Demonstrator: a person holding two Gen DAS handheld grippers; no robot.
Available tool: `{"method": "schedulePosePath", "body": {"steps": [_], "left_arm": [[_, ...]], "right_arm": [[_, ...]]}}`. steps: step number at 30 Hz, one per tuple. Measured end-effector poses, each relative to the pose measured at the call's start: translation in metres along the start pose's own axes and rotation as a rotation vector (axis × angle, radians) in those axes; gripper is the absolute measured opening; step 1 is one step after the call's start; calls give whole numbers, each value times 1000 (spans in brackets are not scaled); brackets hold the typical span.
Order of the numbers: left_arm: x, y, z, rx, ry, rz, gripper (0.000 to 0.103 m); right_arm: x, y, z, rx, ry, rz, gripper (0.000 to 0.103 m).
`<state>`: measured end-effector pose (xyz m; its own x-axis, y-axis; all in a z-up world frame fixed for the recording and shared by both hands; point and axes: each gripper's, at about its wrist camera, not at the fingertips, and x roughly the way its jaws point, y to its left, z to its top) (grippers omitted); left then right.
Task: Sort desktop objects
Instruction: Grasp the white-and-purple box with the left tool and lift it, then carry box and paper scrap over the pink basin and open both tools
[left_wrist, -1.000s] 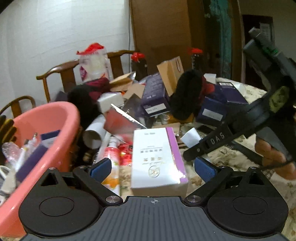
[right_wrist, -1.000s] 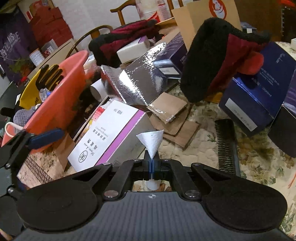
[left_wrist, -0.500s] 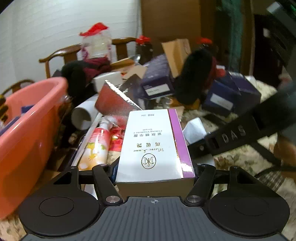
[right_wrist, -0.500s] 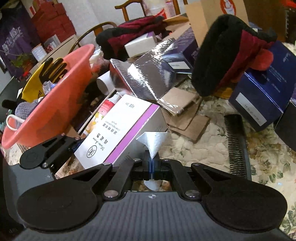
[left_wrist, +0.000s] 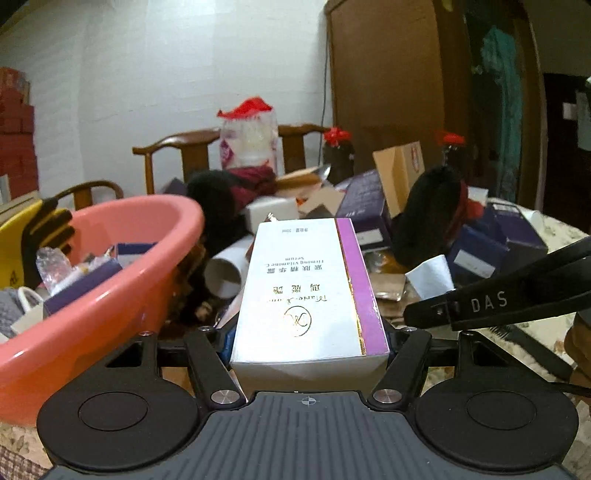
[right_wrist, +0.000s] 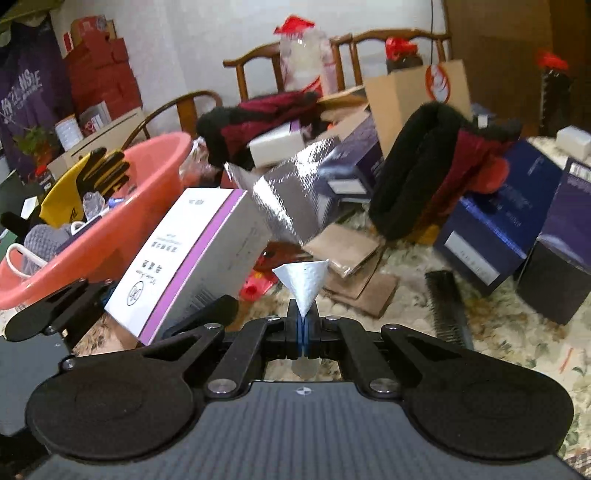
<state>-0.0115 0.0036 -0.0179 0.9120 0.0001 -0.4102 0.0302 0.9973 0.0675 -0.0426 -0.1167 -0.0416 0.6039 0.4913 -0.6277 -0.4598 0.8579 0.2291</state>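
Above the cluttered table, the left gripper (left_wrist: 308, 338) clamps the white-and-purple box (left_wrist: 308, 291), tilted up toward 12 o'clock, pink basin (left_wrist: 122, 295) at 9; the right gripper (right_wrist: 303, 332), angled down, pinches a white paper scrap (right_wrist: 303, 282).

I hold a white box (left_wrist: 308, 291) with a purple stripe down one side and a gold round mark on top. It is up off the table, tilted, with its far end higher, right beside the pink tub (left_wrist: 122, 295). I also hold a small white scrap of paper (right_wrist: 303, 286). It is folded like a little cone, wide end up.
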Motion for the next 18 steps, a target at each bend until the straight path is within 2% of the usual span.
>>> {"method": "schedulePosePath", "body": {"steps": [9,14,18], "left_arm": [[-14,-5,2,13,-96,6,68],[-22,-5,4,-23,-90,-12,68],[-45,-1,15,-54,-102,-8,68]], "right_arm": [[-17,18,-4,-71,-124,1,2],[-26,22,-6,-55,-135,-19,2],[-47,34,-4,-82,-169,-41,2]]}}
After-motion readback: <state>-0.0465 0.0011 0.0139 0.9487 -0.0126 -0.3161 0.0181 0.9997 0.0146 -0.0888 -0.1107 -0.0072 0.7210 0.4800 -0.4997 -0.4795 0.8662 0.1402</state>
